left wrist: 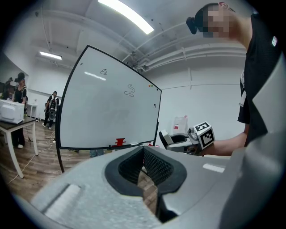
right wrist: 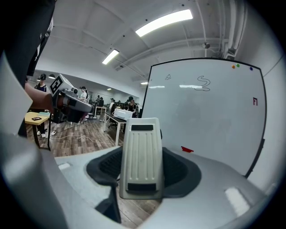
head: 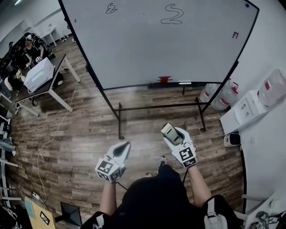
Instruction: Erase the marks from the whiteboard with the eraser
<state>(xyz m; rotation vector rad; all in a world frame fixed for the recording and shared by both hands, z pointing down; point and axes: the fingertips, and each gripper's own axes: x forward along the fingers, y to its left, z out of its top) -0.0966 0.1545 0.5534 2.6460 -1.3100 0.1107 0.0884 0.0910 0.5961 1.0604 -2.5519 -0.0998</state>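
1. My left tongs (head: 124, 147) are pressed together at the tips and hold nothing; through the gap behind the tips I see only wooden floor (head: 89, 129).
2. My right tongs (head: 176, 137) pinch the eraser (head: 168, 131) across its sides. It stands upright between the pads, its ribbed grey back towards that camera.
3. Neither pair touches the whiteboard (head: 156, 49); both hang over the floor, well apart from its stand.
4. The marks sit high on the board: a black squiggle (head: 172, 14) near the top edge, a smaller scribble (head: 111, 8) towards the top left corner, and a red mark (head: 235, 35) by the right edge.
5. The ledge along the bottom edge carries a red item (head: 164, 79).
6. There is open floor between me and the stand. To the right, water jugs (head: 219, 96) crowd the board's lower right corner. To the left, a surface (head: 53, 82) with a white box (head: 39, 74) stands near the left edge.
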